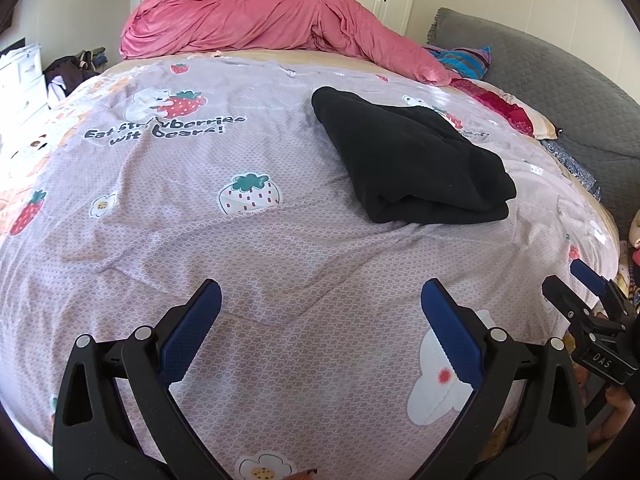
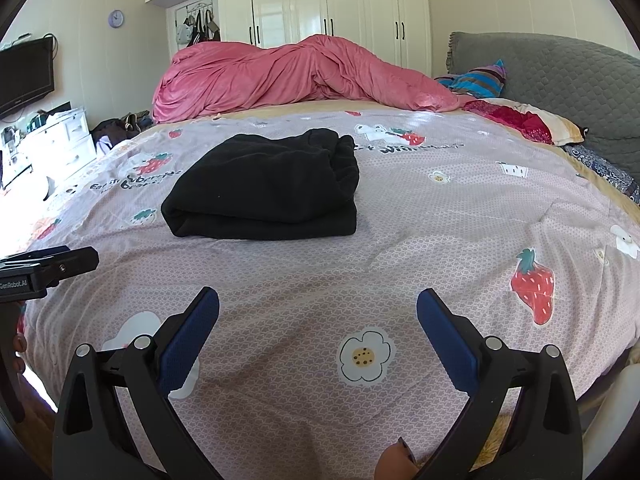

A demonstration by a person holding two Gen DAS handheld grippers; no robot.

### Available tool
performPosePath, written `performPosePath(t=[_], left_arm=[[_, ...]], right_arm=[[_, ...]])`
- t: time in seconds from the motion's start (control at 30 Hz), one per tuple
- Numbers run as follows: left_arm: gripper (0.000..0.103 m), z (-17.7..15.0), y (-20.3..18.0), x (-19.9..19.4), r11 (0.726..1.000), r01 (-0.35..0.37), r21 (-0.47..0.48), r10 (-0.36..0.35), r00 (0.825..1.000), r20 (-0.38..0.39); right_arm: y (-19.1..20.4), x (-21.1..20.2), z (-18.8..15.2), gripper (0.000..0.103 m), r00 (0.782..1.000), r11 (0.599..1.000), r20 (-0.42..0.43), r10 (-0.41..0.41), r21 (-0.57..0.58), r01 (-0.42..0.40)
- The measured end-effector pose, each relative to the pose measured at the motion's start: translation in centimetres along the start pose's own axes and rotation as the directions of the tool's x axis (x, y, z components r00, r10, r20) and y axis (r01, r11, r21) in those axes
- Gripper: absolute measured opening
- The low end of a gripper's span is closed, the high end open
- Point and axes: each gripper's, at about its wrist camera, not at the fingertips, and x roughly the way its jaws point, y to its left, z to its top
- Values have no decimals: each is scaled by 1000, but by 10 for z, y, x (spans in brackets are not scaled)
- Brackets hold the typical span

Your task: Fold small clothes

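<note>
Here, both tongs, left [image 1: 320, 312] and right [image 2: 318, 316], gape empty over the strawberry-print bedspread [image 2: 400, 248] near folded black clothes [image 2: 268, 184].

— What covers the bed?
— A lilac bedsheet [image 2: 400, 216] printed with strawberries and flowers, with a crumpled pink duvet [image 2: 288, 76] heaped at its far side.
— And around it?
— White wardrobes [image 2: 328, 4] behind, a grey headboard [image 2: 560, 76] to the right, a television [image 2: 26, 74] and wall clock [image 2: 116, 19] on the left.

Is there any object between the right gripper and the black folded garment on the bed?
Nothing visible. Between the open right gripper and the black garment lies only bare strawberry-print bedcover. The pink duvet lies behind the garment.
</note>
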Motion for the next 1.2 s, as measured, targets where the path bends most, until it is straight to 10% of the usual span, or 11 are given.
performPosePath(t=[0.67, 0.93, 1.03, 1.2], left_arm=[[94, -1, -7, -1, 1000, -24, 20, 24, 1000, -14], [94, 7, 28, -4, 998, 6, -61, -9, 998, -58], [94, 31, 86, -15, 986, -87, -139, 80, 995, -54], [94, 71, 213, -43, 919, -264, -293, 260, 964, -56]], right_arm=[[-3, -9, 3, 99, 1000, 1000, 21, -22, 20, 22], [-67, -56, 7, 99, 980, 962, 43, -194, 203, 181], [-133, -86, -4, 99, 925, 878, -5, -380, 314, 362], [-275, -125, -65, 99, 694, 555, -303, -653, 433, 711]])
